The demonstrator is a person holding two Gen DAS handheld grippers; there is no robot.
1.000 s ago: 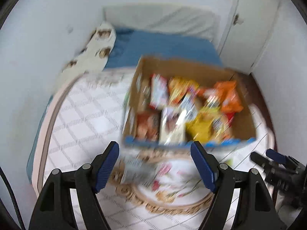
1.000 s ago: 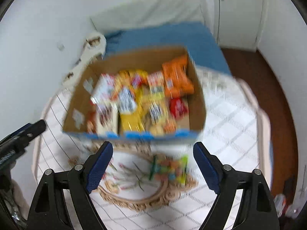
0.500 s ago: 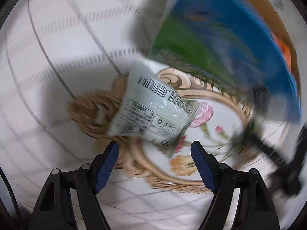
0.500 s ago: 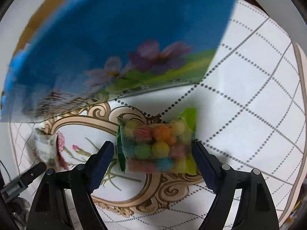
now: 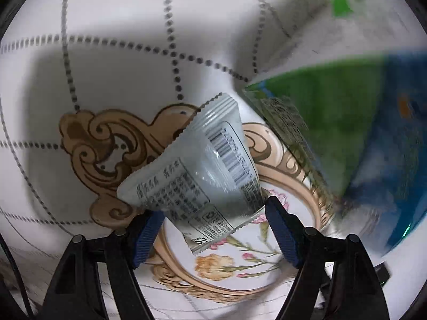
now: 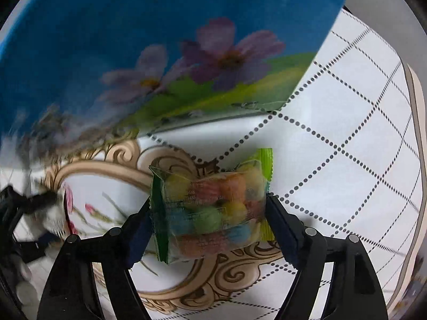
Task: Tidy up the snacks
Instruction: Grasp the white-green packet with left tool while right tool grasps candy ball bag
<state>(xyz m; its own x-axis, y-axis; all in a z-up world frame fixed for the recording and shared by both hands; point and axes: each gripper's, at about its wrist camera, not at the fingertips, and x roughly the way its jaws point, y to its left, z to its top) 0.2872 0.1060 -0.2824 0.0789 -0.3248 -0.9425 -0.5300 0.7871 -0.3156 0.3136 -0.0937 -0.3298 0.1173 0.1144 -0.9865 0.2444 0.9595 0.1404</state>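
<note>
A pale grey snack packet (image 5: 202, 178) with a barcode lies on the white patterned tablecloth (image 5: 112, 61). My left gripper (image 5: 213, 232) is open, its blue pads on either side of the packet's near end. A clear green-edged bag of coloured candy balls (image 6: 213, 208) lies on the cloth (image 6: 347, 133). My right gripper (image 6: 210, 234) is open and straddles this bag; both pads seem to touch its edges. The blue flowered side of the snack box (image 6: 160, 53) rises just behind; it also shows in the left wrist view (image 5: 373, 138).
The box wall stands close behind both packets. The tablecloth's rim (image 6: 416, 160) runs down the right side. My left gripper and its packet show blurred at the left edge of the right wrist view (image 6: 34, 213).
Both grippers have dropped from a high view of the open snack box down to the tabletop. Each now straddles a packet, closer than half a second ago.
</note>
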